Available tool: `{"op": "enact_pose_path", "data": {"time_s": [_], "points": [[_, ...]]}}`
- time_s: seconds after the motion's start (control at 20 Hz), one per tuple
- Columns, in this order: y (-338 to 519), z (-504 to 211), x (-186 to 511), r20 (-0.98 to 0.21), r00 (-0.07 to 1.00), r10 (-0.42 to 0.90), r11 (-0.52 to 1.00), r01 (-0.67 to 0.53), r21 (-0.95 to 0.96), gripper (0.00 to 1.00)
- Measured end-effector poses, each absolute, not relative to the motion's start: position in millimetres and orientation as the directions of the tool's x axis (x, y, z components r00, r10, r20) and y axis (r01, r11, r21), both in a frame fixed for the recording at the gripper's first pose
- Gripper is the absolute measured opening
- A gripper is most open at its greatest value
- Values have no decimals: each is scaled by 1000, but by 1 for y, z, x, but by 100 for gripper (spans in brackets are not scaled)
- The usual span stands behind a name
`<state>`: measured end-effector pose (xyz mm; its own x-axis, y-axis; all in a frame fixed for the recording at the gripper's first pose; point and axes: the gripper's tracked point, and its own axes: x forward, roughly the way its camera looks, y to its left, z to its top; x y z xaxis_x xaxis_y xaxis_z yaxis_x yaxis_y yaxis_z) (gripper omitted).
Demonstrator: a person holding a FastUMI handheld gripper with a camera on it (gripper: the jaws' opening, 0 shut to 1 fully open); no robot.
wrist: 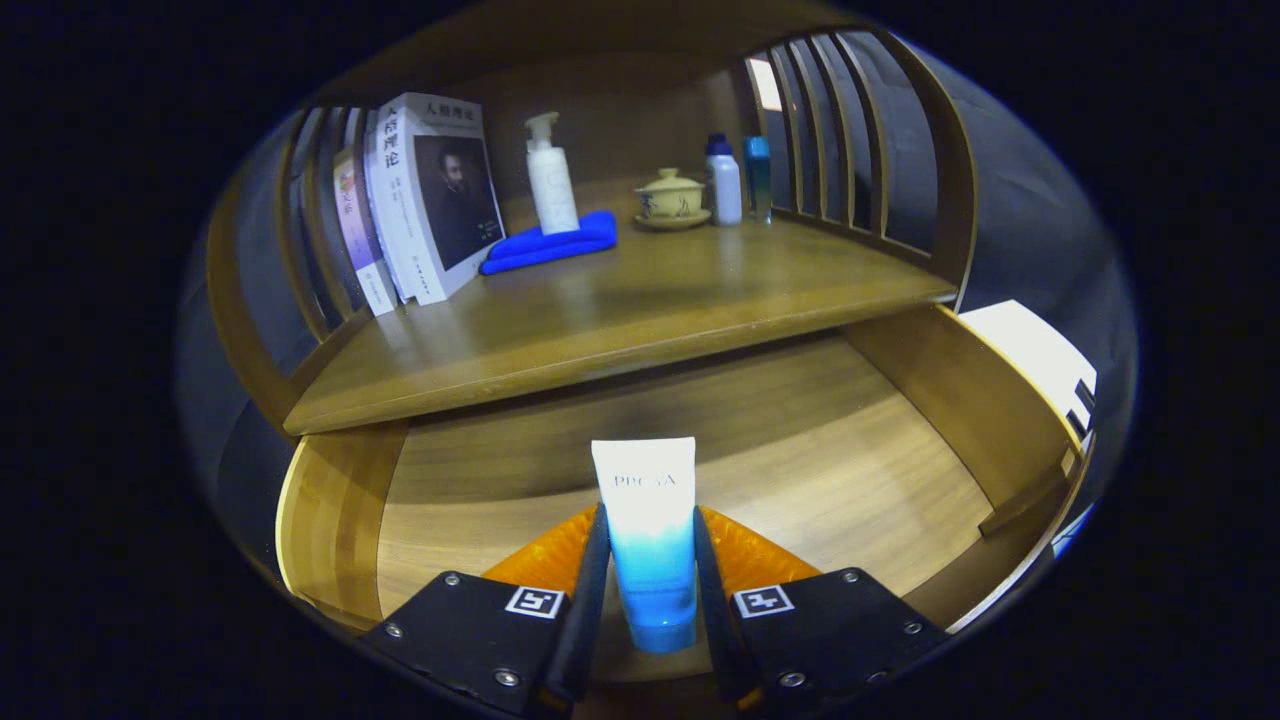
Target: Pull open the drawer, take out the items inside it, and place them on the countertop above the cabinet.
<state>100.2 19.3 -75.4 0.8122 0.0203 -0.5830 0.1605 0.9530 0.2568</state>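
The wooden drawer (pixel 930 390) stands pulled open below the countertop (pixel 620 310). A white-and-blue tube (pixel 648 530) with a blue cap lies lengthwise between my fingers, above the drawer's floor, cap end toward me. My gripper (pixel 648 530) is shut on the tube, one finger pressing each side of its lower half. The tube's white end sticks out ahead of the fingertips (pixel 600 530).
On the countertop stand several books (pixel 420 200) at the left, a white pump bottle (pixel 550 180) on a folded blue cloth (pixel 550 245), a lidded cup on a saucer (pixel 672 198) and two small bottles (pixel 735 180). Slatted wooden sides (pixel 850 140) flank the countertop.
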Motion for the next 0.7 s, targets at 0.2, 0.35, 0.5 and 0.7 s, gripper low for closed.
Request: {"op": "enact_pose_path", "data": {"time_s": [0.2, 0.35, 0.5, 0.7], "points": [[17, -34, 108, -436, 900, 3, 956, 125, 264, 47], [11, -12, 111, -398, 917, -10, 966, 111, 232, 47], [-2, 10, 121, -359, 933, -31, 968, 117, 222, 47], [-14, 16, 135, -391, 920, -31, 980, 106, 171, 48]]}}
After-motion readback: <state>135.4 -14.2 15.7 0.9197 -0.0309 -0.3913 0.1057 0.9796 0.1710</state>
